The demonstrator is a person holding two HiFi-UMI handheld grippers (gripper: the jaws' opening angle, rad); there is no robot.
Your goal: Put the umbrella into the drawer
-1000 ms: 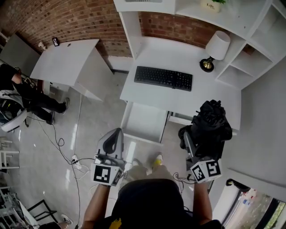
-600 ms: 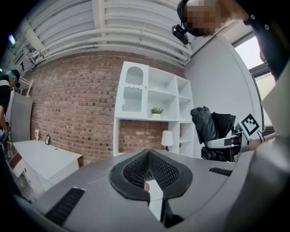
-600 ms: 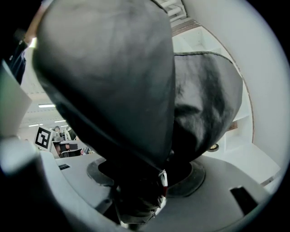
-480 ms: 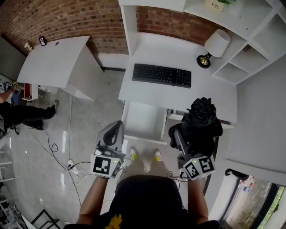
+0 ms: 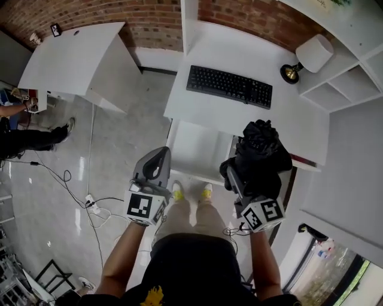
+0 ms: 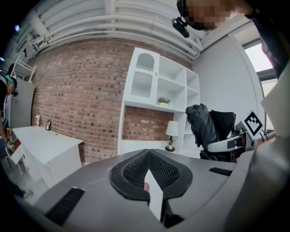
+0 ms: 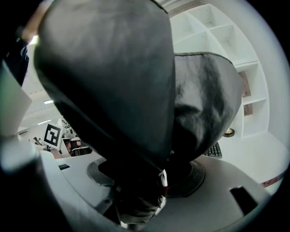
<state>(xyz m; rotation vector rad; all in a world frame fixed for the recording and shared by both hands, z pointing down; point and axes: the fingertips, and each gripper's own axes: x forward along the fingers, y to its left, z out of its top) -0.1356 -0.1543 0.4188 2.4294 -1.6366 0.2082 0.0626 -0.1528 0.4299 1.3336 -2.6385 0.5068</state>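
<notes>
Home office — white desk (image 5: 227, 54), keyboard (image 5: 229, 86), lamp (image 5: 315, 52), open shelves (image 5: 335, 89), brick wall (image 5: 152, 18)

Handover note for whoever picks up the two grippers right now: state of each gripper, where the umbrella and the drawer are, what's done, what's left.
Left gripper: jaws together, nothing in them, near the drawer's front left corner.
Right gripper: clamped on the folded black umbrella, held in the air just right of the drawer.
Drawer: pulled out below the desk, looks empty.
Done: umbrella in hand, drawer open.
Left: bring the umbrella over the drawer, lay it inside, release.
</notes>
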